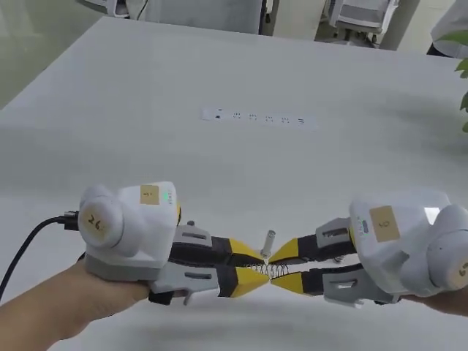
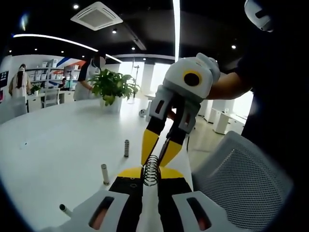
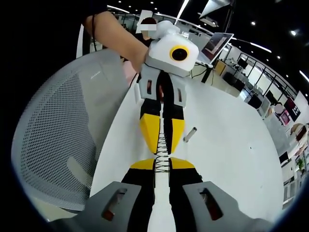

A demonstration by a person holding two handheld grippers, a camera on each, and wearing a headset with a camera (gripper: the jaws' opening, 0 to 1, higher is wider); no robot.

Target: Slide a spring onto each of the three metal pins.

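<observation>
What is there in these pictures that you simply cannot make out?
- Head view: the spring is tiny; the tips of the left hand-held gripper and right hand-held gripper cover its ends.
- Head view: the base of the bare pin is hidden behind those tips.
- Left gripper view: the pin by the lower edge is warped; upright or lying, unclear.

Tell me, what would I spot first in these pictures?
Two yellow-tipped grippers meet nose to nose low over the white table. The left gripper and the right gripper both pinch one small spring. Just behind their tips stands a bare metal pin, and the left gripper view shows another pin that seems to wear a spring.
</observation>
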